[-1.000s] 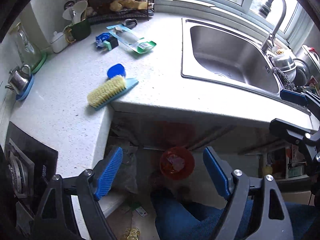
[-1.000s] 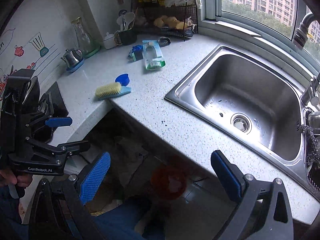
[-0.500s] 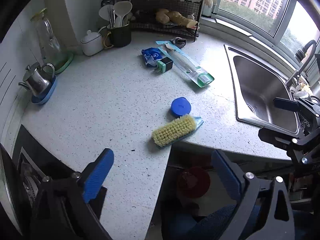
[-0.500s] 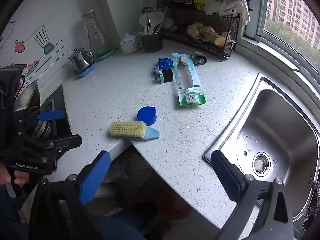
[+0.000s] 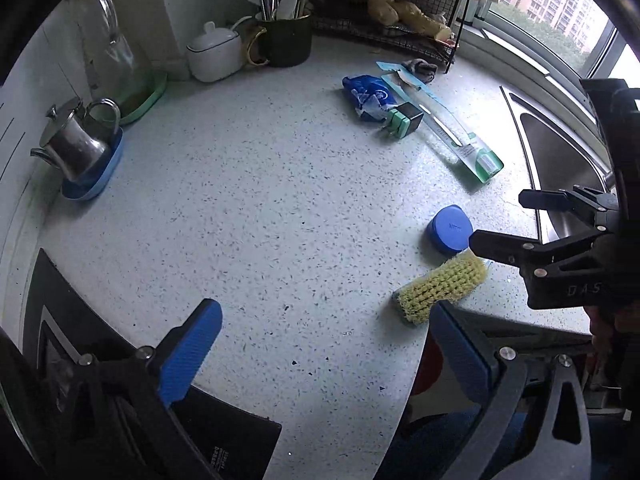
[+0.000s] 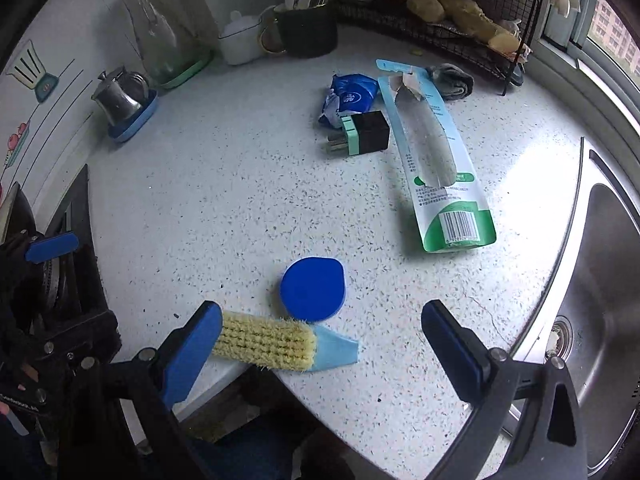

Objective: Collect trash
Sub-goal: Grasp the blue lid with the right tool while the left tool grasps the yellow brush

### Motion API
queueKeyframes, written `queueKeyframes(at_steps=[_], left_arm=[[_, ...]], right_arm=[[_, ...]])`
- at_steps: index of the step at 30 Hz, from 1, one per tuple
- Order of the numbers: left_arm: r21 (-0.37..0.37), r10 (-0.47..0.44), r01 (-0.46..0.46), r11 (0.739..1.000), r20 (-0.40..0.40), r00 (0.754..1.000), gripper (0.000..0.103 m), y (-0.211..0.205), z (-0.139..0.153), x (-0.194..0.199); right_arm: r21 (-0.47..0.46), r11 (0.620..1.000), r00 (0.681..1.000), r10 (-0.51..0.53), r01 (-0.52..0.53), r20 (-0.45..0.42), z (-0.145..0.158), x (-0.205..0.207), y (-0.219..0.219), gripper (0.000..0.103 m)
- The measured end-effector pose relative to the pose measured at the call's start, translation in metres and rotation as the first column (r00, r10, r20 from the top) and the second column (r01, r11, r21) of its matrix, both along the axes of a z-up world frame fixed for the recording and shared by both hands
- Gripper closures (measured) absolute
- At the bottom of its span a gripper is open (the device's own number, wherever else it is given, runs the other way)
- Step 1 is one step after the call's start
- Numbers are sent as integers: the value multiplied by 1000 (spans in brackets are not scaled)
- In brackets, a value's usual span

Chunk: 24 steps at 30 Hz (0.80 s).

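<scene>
Both grippers are hanging over the speckled desk (image 5: 248, 208), pointing steeply down. Left gripper (image 5: 320, 354): fingers spread as wide as they go, having just been opening, nothing between them but bare desk; its right finger is sitting in front of the desk's front edge. Right gripper (image 6: 318, 344): fingers spread wide too, gripping nothing; in its own view the brush (image 6: 266, 344) and the blue lid (image 6: 313, 289) are lying between the fingers, the brush's bristle end just beside the left finger (image 6: 192, 354). I am seeing the brush at the desk's front edge, its light blue tip pointing toward the sink (image 6: 608, 300), the lid touching it on the far side. The trash is lying further back, well apart from both grippers: a torn long package (image 6: 436, 160) with a green barcode end, a crumpled blue wrapper (image 6: 350, 96), and a black plug (image 6: 366, 132) with a green face just beside both. A grey rag (image 6: 452, 80) is lying behind the package by the wire rack (image 6: 460, 12). A steel pot (image 5: 74, 142) on a blue dish is standing at far left. In the left view the right gripper is showing at the right edge, above the brush.
</scene>
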<state>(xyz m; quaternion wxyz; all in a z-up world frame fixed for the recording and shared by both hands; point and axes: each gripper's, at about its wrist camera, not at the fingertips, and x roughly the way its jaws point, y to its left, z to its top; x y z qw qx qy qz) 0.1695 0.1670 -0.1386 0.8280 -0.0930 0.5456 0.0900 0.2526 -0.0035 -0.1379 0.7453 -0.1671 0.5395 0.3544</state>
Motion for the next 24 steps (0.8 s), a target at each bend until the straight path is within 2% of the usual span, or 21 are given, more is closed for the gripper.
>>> queueKeyframes(at_steps=[4, 9, 11, 19, 21, 22, 24], left_arm=[[-2, -16, 16, 1000, -17, 1000, 0, 4, -12, 5], [-5, -29, 29, 1000, -35, 999, 0, 5, -22, 10], [-10, -33, 33, 999, -42, 999, 0, 8, -26, 10], [-51, -27, 24, 998, -57, 998, 0, 19, -34, 11], [-53, -29, 26, 998, -55, 998, 0, 19, -34, 12], [-51, -30, 28, 998, -54, 998, 0, 19, -34, 12], [-51, -39, 37, 998, -55, 998, 0, 18, -33, 14]], right_arm=[[-36, 999, 999, 2, -4, -35, -16, 8, 13, 8], [-89, 996, 997, 5, -12, -74, -37, 7, 20, 26], [-99, 995, 997, 11, -18, -76, -41, 5, 22, 28], [-156, 986, 998, 67, -67, 0, -43, -6, 38, 45], [-154, 985, 997, 76, -73, 14, -41, -10, 39, 57], [-151, 986, 997, 77, -74, 17, -40, -11, 38, 60], [-150, 986, 997, 82, -79, 14, -40, -13, 42, 60]])
